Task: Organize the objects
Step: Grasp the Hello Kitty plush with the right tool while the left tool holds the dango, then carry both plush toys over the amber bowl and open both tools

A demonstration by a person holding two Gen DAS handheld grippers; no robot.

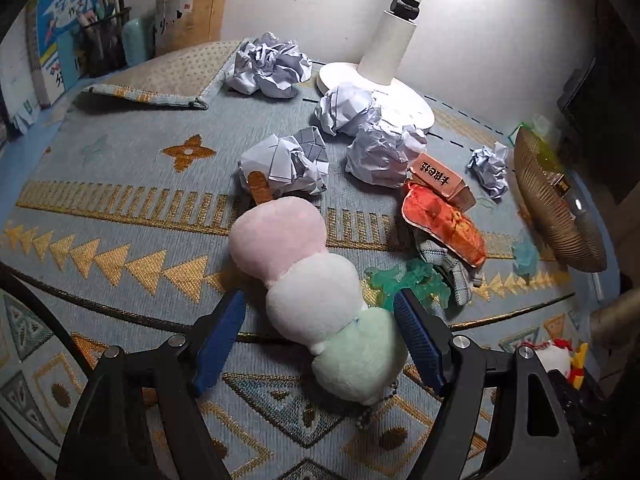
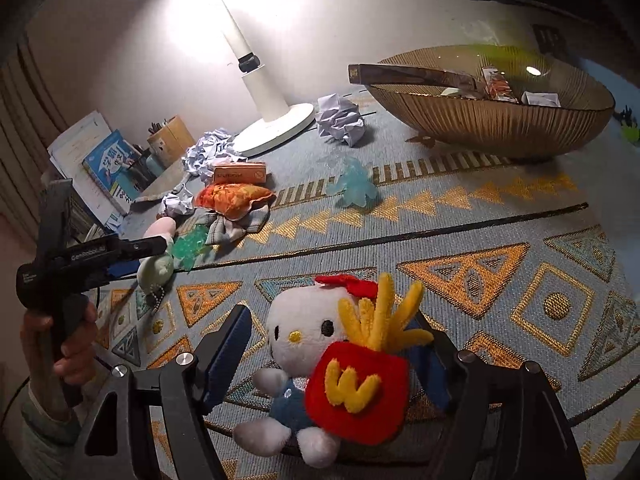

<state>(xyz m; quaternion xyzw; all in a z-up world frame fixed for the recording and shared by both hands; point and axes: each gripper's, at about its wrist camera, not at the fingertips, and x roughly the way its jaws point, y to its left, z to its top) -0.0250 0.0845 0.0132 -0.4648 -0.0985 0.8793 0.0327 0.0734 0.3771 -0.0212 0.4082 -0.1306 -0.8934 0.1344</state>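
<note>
A plush skewer of pink, white and green balls (image 1: pixel 308 280) lies on the patterned rug (image 1: pixel 120 216). My left gripper (image 1: pixel 319 296) is open around its lower end; the green ball sits close to the right pad (image 1: pixel 418 340) and clear of the left one. In the right wrist view a white cat plush holding a red fries pouch (image 2: pixel 320 364) lies between the open fingers of my right gripper (image 2: pixel 334 316), with a gap at the left pad (image 2: pixel 228 352). The same view shows the left gripper (image 2: pixel 80 256) held by a hand, with the skewer plush (image 2: pixel 158 266) below it.
Several crumpled paper balls (image 1: pixel 380 152) lie around a white lamp base (image 1: pixel 380 92). An orange pouch (image 1: pixel 440 220), a small box (image 1: pixel 436 178), a checked cloth (image 1: pixel 448 268) and teal plastic pieces (image 1: pixel 412 280) sit to the right. A ribbed amber bowl (image 2: pixel 492 120) holds items; books and pen holders (image 1: pixel 100 36) stand at the back left.
</note>
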